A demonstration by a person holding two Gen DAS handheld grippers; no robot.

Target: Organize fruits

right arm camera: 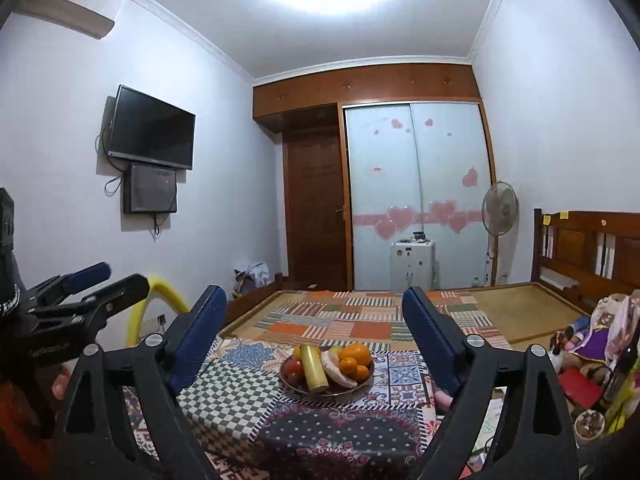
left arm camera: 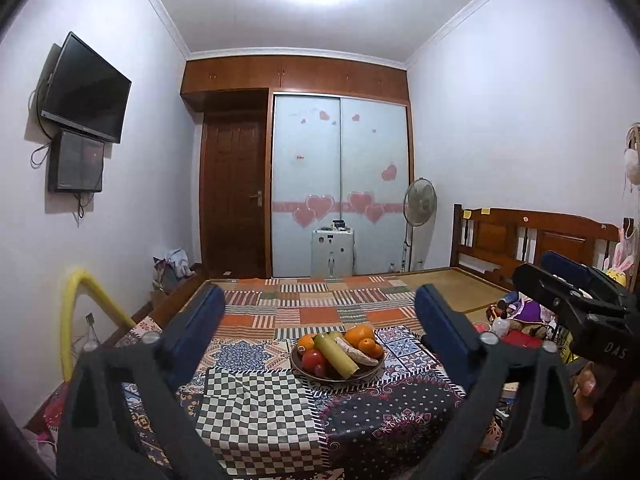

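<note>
Holding both grippers level and well back from the table, we look along their fingers at the fruit; the left gripper (left arm camera: 320, 320) has its blue padded fingers spread wide with nothing between them, which frames the bowl in the gap; the right gripper (right arm camera: 310, 320) is spread the same way, also empty, and we judge this a resting or ready pose, since neither is near anything. Going left to right in the bowl (left arm camera: 298, 362): a glossy red tomato-like fruit (left arm camera: 313, 358) at the left edge, a small orange (left arm camera: 306, 341) behind it, a smooth yellow-green cylinder (left arm camera: 336, 354) lying diagonally across the middle, a pale, matt, tapering piece (left arm camera: 356, 352) beside it, then two round oranges (left arm camera: 360, 334) on the right. The bowl is shallow and dark, standing on a soft patchwork cloth (left arm camera: 256, 404). All fruit lies piled in the bowl; that would suit fruit already gathered, or fruit waiting to be sorted out.
</note>
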